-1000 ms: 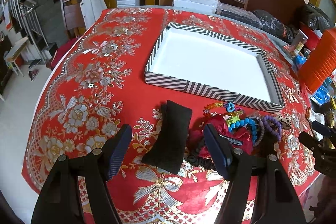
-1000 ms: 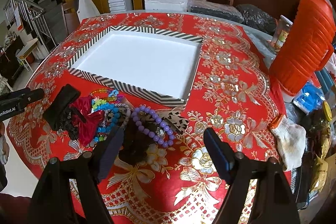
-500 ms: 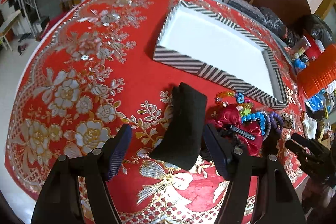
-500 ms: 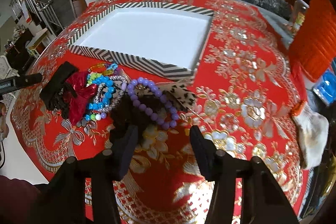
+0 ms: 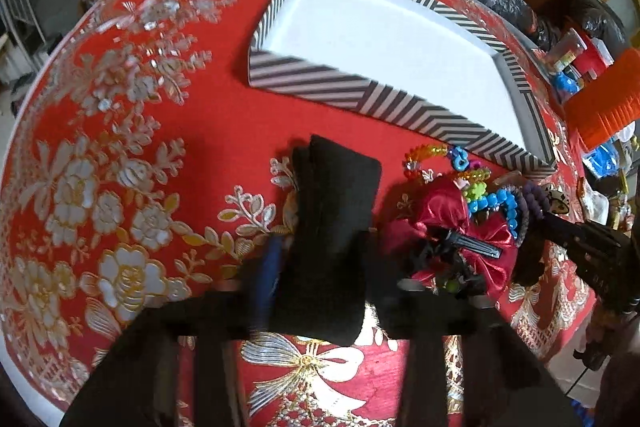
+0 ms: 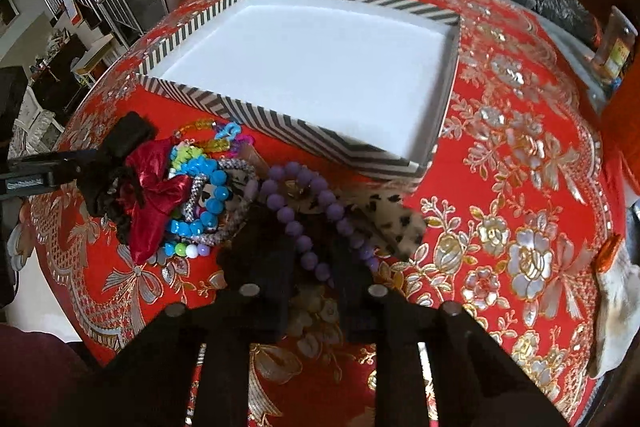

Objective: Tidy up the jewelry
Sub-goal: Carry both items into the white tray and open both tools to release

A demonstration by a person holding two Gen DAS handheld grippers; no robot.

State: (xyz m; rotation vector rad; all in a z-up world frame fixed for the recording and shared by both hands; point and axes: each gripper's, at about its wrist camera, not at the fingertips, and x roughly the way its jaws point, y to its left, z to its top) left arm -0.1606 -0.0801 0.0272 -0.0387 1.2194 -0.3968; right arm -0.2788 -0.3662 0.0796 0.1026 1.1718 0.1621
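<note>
Both hand-held grippers have just been dropping toward the jewelry pile in front of the striped box [image 6: 344, 143] and closing, so the first pickups are getting started while the box is sitting empty. The left hand-held gripper [image 5: 320, 267] is narrowing around the black pouch [image 5: 332, 227], pads looking pressed on its sides. The right hand-held gripper [image 6: 310, 259] is squeezing nearly together on the purple bead bracelet [image 6: 304, 215], just in front of the box.
</note>
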